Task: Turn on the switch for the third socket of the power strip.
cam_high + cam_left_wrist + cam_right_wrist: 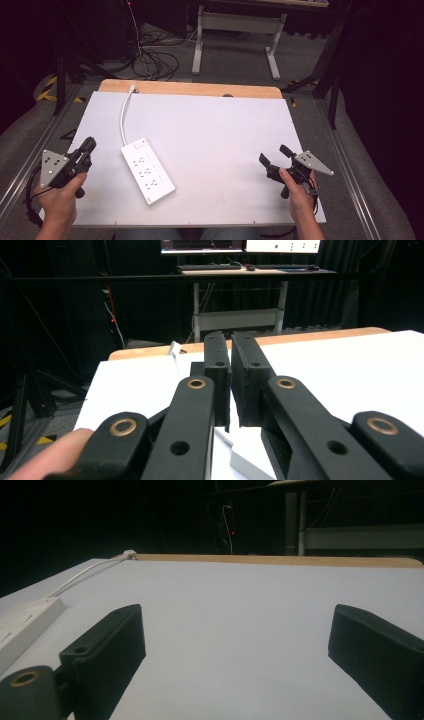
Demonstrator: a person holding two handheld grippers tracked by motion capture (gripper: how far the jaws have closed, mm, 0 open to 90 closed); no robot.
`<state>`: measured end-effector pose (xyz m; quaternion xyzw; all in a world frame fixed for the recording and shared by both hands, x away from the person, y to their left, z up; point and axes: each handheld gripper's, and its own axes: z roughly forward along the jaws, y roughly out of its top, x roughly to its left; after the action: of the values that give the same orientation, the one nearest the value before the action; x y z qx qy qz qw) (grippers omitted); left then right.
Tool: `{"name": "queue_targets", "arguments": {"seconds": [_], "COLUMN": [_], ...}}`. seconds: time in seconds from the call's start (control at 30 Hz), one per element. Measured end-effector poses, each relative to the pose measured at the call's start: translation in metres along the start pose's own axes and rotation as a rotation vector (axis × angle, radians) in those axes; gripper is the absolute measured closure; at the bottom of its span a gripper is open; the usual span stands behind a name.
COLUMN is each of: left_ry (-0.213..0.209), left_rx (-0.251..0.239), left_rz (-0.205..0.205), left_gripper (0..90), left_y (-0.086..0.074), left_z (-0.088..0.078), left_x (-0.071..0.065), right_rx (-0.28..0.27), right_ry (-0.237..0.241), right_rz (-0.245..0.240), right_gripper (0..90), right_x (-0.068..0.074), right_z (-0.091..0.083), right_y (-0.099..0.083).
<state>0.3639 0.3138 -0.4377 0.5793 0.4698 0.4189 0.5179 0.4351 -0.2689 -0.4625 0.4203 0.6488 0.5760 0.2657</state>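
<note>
White power strip [148, 171] lying flat and diagonal on the counter [225, 130], just beside the left tongs [88, 148], well apart from the right tongs [273, 155]; cord [123, 116] trailing away toward the far edge. Left tongs clenched on nothing, right tongs released wide, probably parked at rest.

A white table [225, 140] carries a white power strip [147, 170], its cord [123, 117] trailing back.
</note>
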Motion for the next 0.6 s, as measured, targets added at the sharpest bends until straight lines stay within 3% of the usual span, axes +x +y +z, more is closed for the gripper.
{"name": "queue_targets", "arguments": {"seconds": [0.6], "left_ry": [-0.095], "left_rx": [0.031], "left_rz": [0.030], "left_gripper": [85.8], "left_y": [-0.0008], "left_z": [0.0042], "left_x": [-0.0053], "right_rx": [0.001], "right_ry": [-0.001], "right_rz": [0.001], "right_gripper": [8.5], "right_x": [-0.0004], "right_z": [-0.0004], "right_y": [0.0001]}}
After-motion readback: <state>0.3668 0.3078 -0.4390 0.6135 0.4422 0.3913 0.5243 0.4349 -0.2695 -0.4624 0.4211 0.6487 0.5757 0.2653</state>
